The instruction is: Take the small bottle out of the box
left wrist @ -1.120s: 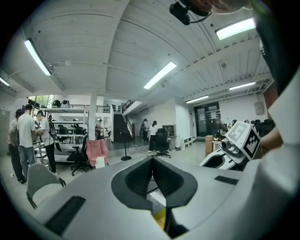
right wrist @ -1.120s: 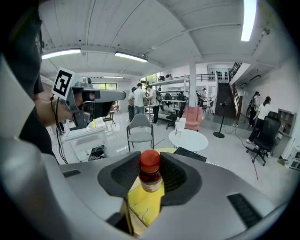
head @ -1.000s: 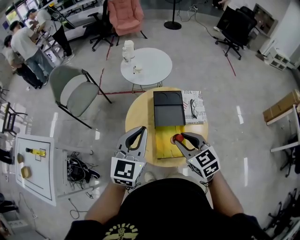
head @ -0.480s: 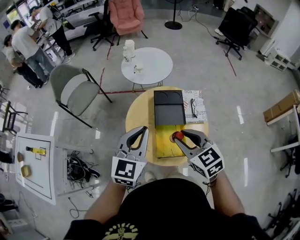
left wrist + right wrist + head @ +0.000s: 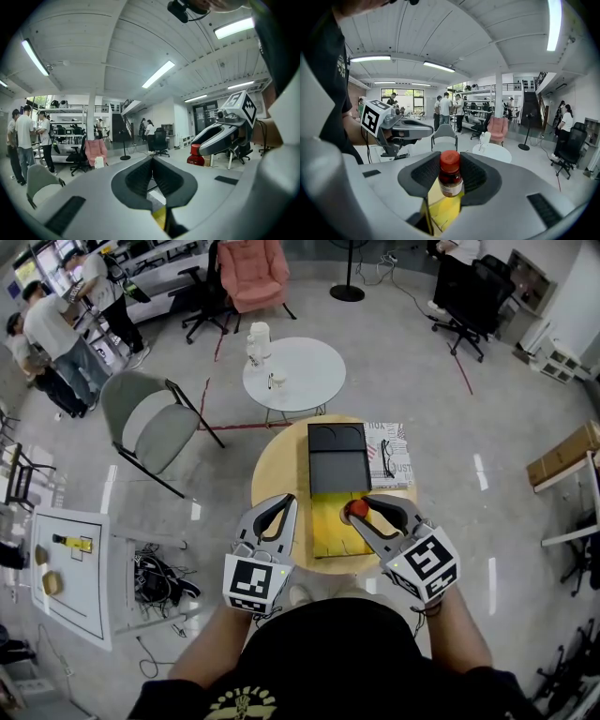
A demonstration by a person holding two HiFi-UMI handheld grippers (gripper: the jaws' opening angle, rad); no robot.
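A small dark bottle with a red cap [image 5: 450,177] and a pale label hangs upright between the jaws of my right gripper [image 5: 450,180], which is shut on it. In the head view the red-capped small bottle [image 5: 356,509] is lifted above the right edge of the open box with a yellow inside [image 5: 330,535]. The box's black lid [image 5: 337,458] lies folded back toward the far side of the round wooden table [image 5: 276,470]. My left gripper [image 5: 277,517] hovers at the box's left edge, jaws shut with nothing between them [image 5: 151,176].
A printed sheet with glasses on it [image 5: 388,455] lies right of the lid. Beyond stand a white round table [image 5: 293,371], a grey folding chair [image 5: 145,423] and a pink armchair [image 5: 250,268]. People stand at far left [image 5: 52,334]. Cables lie on the floor [image 5: 159,579].
My right gripper has risen and drawn slightly nearer with the bottle, which has come up out of the box. The left gripper has stayed put.
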